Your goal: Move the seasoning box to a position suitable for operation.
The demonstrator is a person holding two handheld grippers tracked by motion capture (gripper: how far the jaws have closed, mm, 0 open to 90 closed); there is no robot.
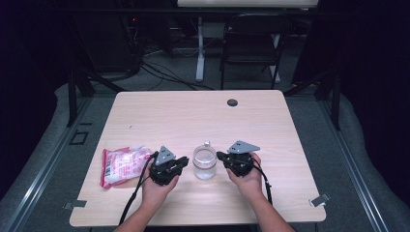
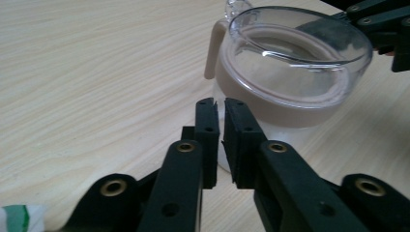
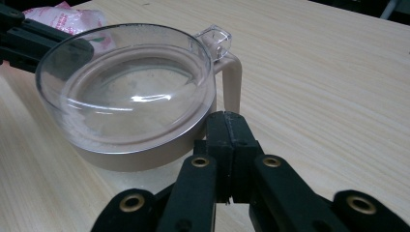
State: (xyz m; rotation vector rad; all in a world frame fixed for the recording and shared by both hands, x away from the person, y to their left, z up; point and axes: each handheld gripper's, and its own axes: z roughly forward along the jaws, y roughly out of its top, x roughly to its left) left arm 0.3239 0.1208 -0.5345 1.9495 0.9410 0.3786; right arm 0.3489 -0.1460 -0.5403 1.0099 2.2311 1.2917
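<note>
A pale wooden table (image 1: 193,116) carries a clear lidded jar (image 1: 205,163); left gripper (image 1: 183,160) and right gripper (image 1: 220,155) flank it, jaws together. The high view adds a pink packet (image 1: 121,164) beyond the left gripper.

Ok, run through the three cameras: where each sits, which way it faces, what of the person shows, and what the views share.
High view: above the person's side, facing forward and down on the table; forearms and both hands show.
Left gripper view: rides the left gripper, jaws together, facing the jar.
Right gripper view: rides the right gripper, jaws together, facing the jar from the opposite side, pink packet beyond.
Shared: the jar.
</note>
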